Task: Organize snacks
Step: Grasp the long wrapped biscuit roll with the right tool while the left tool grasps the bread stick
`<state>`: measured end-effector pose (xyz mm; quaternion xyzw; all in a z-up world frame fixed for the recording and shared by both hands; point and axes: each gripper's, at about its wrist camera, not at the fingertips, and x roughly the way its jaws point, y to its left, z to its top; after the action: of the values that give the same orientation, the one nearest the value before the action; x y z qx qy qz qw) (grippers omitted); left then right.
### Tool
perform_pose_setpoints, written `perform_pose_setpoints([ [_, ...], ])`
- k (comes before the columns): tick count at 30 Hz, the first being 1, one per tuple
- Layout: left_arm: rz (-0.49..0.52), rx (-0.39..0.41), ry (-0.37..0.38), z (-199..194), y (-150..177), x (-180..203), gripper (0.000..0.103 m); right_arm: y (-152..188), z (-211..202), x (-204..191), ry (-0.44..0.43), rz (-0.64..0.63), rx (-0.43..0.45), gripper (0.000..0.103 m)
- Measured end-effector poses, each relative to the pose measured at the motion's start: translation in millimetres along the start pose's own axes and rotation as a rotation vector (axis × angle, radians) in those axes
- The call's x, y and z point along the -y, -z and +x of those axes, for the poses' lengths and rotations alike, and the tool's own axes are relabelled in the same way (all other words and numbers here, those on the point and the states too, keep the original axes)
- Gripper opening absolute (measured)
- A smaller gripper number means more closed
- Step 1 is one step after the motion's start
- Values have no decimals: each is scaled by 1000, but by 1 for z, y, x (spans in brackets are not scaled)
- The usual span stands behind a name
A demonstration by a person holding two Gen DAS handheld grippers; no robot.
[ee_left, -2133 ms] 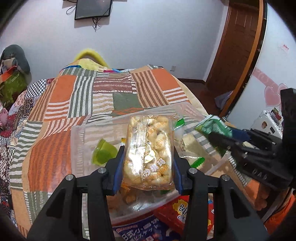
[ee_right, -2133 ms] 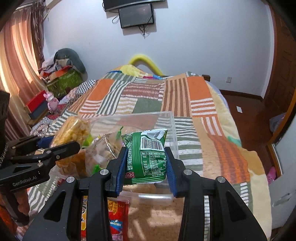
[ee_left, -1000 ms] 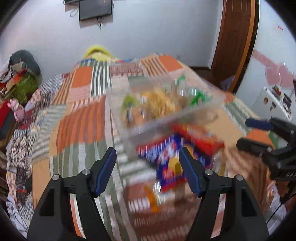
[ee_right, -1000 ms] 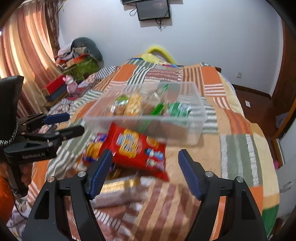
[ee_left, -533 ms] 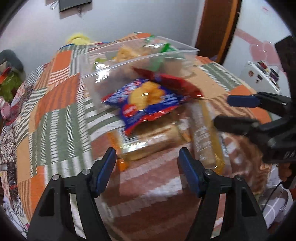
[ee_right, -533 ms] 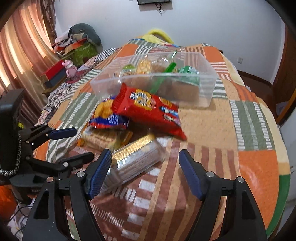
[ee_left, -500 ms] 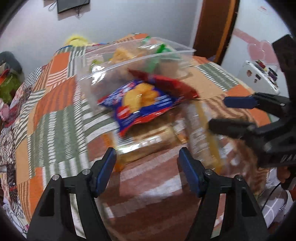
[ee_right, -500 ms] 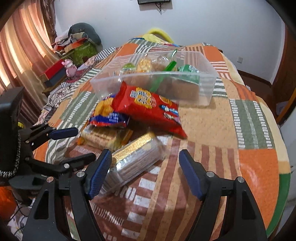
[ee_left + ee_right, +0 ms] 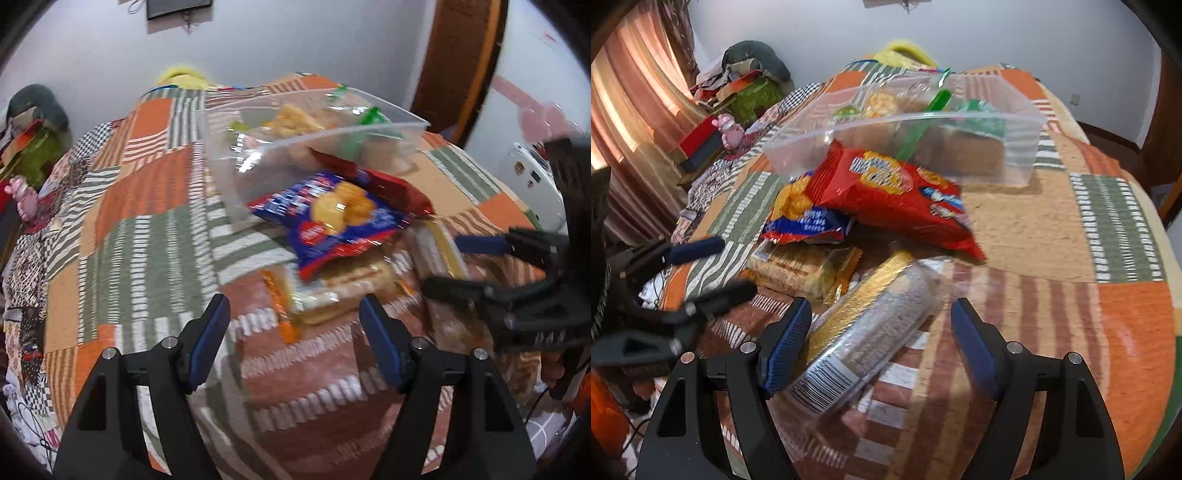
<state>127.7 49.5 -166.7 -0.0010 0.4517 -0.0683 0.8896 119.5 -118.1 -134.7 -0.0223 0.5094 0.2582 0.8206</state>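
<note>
A clear plastic bin on the quilted bed holds several snacks, among them a green packet. In front of it lie a red snack bag, a blue snack bag, a flat pack of crackers and a long clear sleeve of dark biscuits. My left gripper is open and empty just before the cracker pack. My right gripper is open with its fingers on either side of the biscuit sleeve's near end. Each gripper shows in the other's view, the right and the left.
The bed's patchwork quilt runs to a rounded edge on the right. Clutter and boxes stand beside the bed at the left by a curtain. A wooden door is at the far right.
Both grippers let go of their snack packets into the bin, opened, and drew back and down toward the snacks lying in front of the bin.
</note>
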Motion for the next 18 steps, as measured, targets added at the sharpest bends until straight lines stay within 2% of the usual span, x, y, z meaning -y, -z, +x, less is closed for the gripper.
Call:
perform_pose_setpoints([
  [4, -5, 9, 15, 7, -11, -1, 77, 3, 2, -2, -14, -17, -13, 75],
  [8, 32, 4, 50, 21, -21, 14, 79, 6, 0, 7, -36, -9, -35, 72],
  [12, 67, -36, 76, 41, -26, 29, 81, 12, -8, 11, -14, -50, -44, 64],
  [16, 57, -68, 120, 46, -21, 33, 81, 17, -15, 21, 12, -64, -50, 47],
  [18, 61, -78, 128, 43, -17, 35, 81, 18, -18, 27, 9, -54, -46, 43],
])
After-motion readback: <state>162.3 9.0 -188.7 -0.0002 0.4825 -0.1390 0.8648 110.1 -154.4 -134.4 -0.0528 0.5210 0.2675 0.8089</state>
